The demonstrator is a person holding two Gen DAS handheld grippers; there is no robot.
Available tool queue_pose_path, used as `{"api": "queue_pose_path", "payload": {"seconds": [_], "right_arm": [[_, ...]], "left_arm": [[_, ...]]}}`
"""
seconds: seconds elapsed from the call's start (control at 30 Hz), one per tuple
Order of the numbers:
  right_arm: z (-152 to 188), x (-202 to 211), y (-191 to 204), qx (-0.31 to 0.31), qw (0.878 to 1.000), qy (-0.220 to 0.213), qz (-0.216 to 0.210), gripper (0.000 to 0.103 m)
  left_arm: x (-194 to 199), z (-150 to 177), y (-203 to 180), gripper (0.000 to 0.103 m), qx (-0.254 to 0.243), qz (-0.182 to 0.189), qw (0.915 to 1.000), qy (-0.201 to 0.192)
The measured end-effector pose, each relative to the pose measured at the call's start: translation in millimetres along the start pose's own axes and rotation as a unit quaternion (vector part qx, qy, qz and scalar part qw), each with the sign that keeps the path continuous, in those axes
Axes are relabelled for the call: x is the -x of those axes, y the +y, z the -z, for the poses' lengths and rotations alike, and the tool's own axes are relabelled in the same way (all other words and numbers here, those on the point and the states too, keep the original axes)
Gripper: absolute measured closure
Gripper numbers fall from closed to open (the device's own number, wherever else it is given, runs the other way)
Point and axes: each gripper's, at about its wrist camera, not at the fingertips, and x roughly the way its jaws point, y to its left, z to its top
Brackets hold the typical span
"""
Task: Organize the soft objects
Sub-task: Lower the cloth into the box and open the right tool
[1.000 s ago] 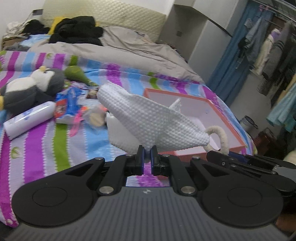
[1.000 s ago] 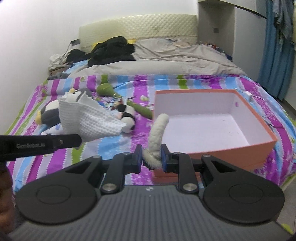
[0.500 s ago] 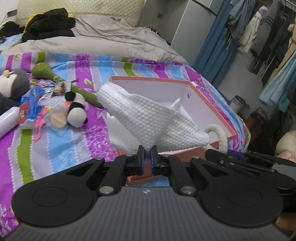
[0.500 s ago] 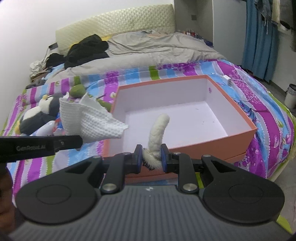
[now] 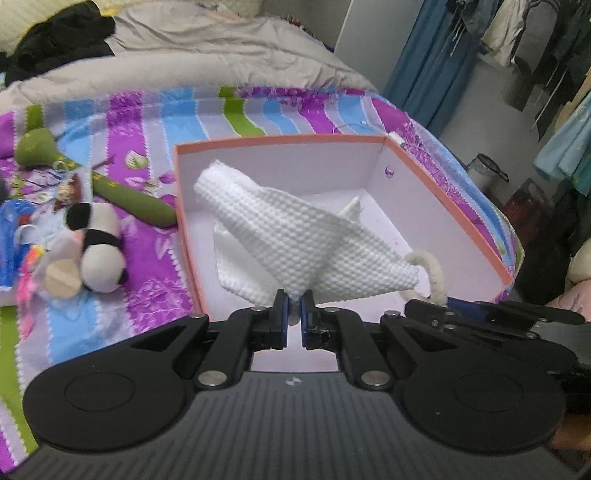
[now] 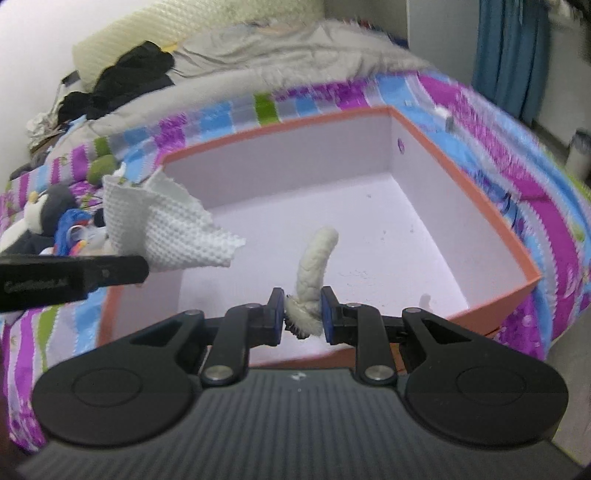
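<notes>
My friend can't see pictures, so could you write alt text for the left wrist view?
The left gripper pinches a white textured cloth above an open orange box on a striped bedspread. Right of it, the right gripper holds a fuzzy cream rope; a panda plush lies left of the box.

A bed with striped cover, blue curtains, hanging clothes, white wall.

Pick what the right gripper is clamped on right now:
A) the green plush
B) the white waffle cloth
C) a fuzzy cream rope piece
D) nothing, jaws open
C: in the right wrist view the right gripper pinches the fuzzy cream rope piece above the orange box; the left gripper holds the white waffle cloth.
</notes>
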Motion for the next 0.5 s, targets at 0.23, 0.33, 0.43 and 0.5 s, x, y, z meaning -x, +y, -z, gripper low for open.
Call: {"api": "queue_pose_path", "payload": {"seconds": [0.23, 0.33, 0.43, 0.5], "right_arm": [[-12, -41, -23, -0.044, 0.998, 0.034, 0.007, 0.07], [-12, -48, -23, -0.03, 0.999, 0.038, 0.018, 0.055], [-12, -51, -24, -0.032, 0.999, 0.038, 0.011, 0.053], [-13, -51, -24, -0.033, 0.999, 0.038, 0.012, 0.053]], "left_arm": [[-54, -15, 11, 0.094, 0.026, 0.004, 0.999, 0.037], [-66, -14, 12, 0.083, 0.023, 0.004, 0.9989, 0.04], [-68, -12, 12, 0.073, 0.022, 0.003, 0.999, 0.04], [-67, -11, 12, 0.069, 0.022, 0.003, 0.999, 0.039]]}}
